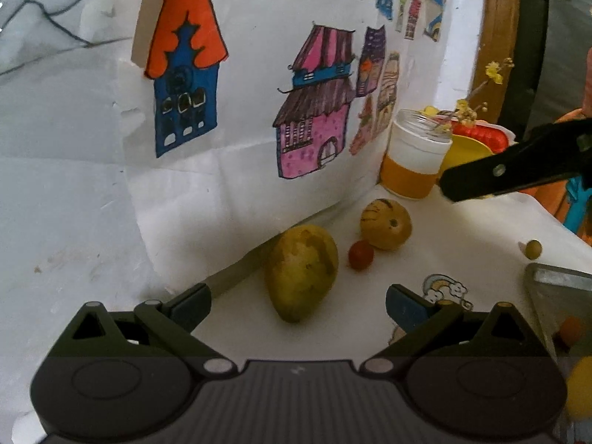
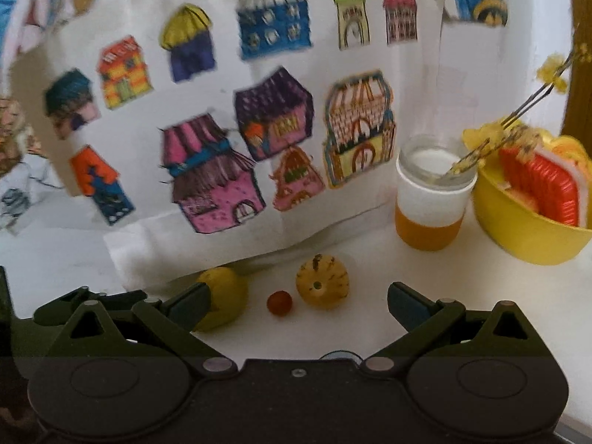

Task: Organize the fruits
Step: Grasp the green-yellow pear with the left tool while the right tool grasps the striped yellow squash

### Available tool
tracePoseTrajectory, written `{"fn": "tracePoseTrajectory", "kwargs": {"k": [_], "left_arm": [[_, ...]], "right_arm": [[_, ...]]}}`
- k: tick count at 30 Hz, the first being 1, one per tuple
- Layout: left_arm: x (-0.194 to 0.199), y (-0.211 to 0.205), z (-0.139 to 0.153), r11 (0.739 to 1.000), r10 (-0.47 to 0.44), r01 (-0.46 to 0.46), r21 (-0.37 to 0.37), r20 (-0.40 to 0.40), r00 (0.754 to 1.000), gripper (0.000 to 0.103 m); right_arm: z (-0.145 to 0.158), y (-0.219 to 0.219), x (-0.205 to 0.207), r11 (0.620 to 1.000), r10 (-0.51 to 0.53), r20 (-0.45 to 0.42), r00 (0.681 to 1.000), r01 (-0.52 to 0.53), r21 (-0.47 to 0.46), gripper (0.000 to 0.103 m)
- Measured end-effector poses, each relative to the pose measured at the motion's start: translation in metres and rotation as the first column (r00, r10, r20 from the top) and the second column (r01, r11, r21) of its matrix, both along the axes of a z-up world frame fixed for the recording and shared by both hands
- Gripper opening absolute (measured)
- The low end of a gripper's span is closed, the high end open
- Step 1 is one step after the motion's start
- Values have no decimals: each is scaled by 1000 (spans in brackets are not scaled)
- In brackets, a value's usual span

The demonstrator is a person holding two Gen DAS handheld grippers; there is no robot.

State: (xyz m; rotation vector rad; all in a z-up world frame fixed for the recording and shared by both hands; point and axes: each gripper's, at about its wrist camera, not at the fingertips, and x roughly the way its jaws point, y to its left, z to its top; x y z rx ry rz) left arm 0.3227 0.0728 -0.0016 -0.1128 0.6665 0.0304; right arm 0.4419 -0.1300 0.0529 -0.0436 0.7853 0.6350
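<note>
Yellow-green mango [image 1: 301,272] lay beside tomato [image 1: 360,255]; left gripper [image 1: 298,305] gaped empty, right gripper [image 2: 298,305] likewise. Best straddle mango's middle, squeeze gently.

Mango [image 1: 301,272]: it lies on your tabletop [image 1: 462,229] against the foot of the paper sheet of drawn houses [image 1: 259,111], leftmost of the fruit row.
Cherry tomato [image 1: 360,255]: just right of the mango, between it and the round striped fruit [image 1: 386,224].
Jar [image 1: 416,155]: behind the round fruit, by the sheet's right edge.
Bowl [image 2: 525,222]: right of the jar, holding toy food.
Small round fruit [image 1: 533,248]: well apart, toward the right edge.
Tray [image 1: 555,288]: at your near right corner.
</note>
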Motion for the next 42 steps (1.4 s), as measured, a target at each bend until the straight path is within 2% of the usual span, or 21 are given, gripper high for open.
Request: {"fn": "tracePoseTrajectory", "kwargs": {"k": [11,17,25,34,42], "left_arm": [[14,0,-11,1000,2,-2,16,-10,1000,99],[19,-2,-15,1000,-1,1,19,-11,1000,99],[21,-2,-16,1000,9,-9,15,-1,1000,89],[27,-4,-15,1000,20,-20,-2,4,1000,71],[35,-6,-16,1000,20,-20,-7,0,1000,61]], "right_arm": [[-40,25,37,999,-21,-51,998,20,-31,99],[-57,34,53,999,-38,-75,996,35,-39,91],[-66,40,59,998,-53,-110,992,49,-38,77],[-78,43,64,997,-73,-146,987,74,1,61],[-74,33,66,995,-89,-155,984,94,25,53]]}}
